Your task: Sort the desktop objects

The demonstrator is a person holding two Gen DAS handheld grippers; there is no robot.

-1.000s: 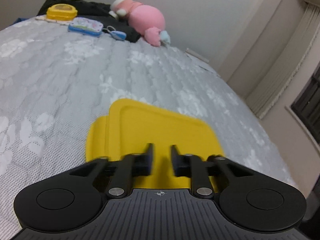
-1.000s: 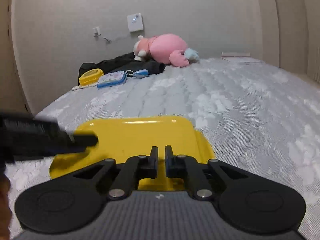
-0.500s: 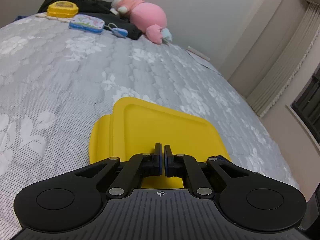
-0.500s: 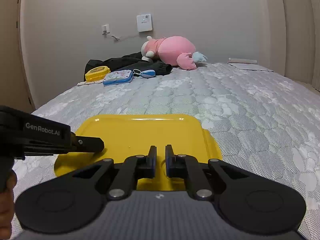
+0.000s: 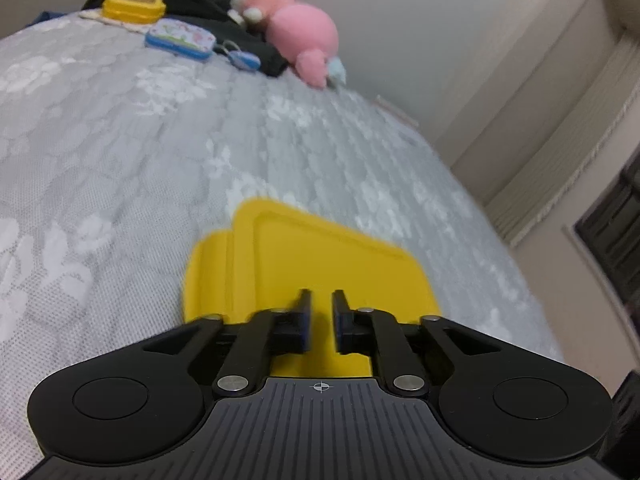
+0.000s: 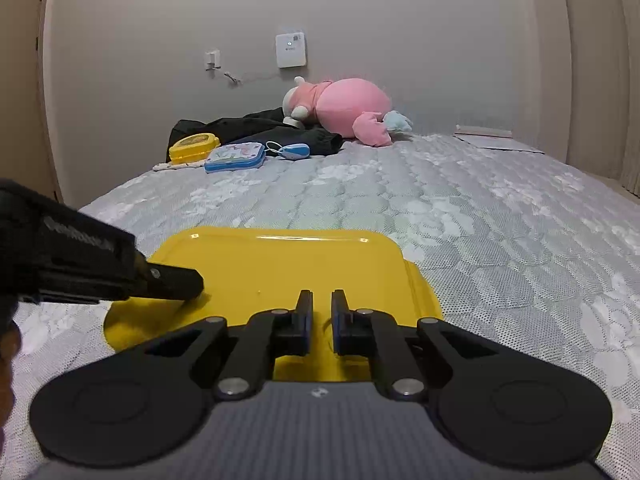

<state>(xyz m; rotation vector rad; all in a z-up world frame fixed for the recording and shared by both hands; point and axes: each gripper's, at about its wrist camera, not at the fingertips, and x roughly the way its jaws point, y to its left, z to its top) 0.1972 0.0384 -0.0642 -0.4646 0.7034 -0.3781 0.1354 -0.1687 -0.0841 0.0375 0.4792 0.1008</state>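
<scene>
A yellow tray [image 5: 320, 256] lies on the grey quilted bed, just in front of both grippers; it also shows in the right wrist view [image 6: 280, 264]. My left gripper [image 5: 320, 320] hovers over the tray's near edge with its jaws slightly apart and nothing between them. It shows from the side in the right wrist view [image 6: 176, 282], over the tray's left end. My right gripper [image 6: 319, 320] is over the tray's near edge, jaws slightly apart and empty. Far back lie a yellow box [image 6: 194, 147], a blue case [image 6: 235, 156] and a small blue pouch [image 6: 294, 151].
A pink plush toy [image 6: 344, 108] and black clothing [image 6: 256, 126] lie at the head of the bed by the wall. The same plush [image 5: 300, 36] shows in the left wrist view. Papers [image 6: 496, 142] lie at the far right. The bed edge drops off on the right.
My left gripper was slightly open, shut half a second ago, and has opened a little again. The left view has swung and blurred. The right gripper has opened slightly.
</scene>
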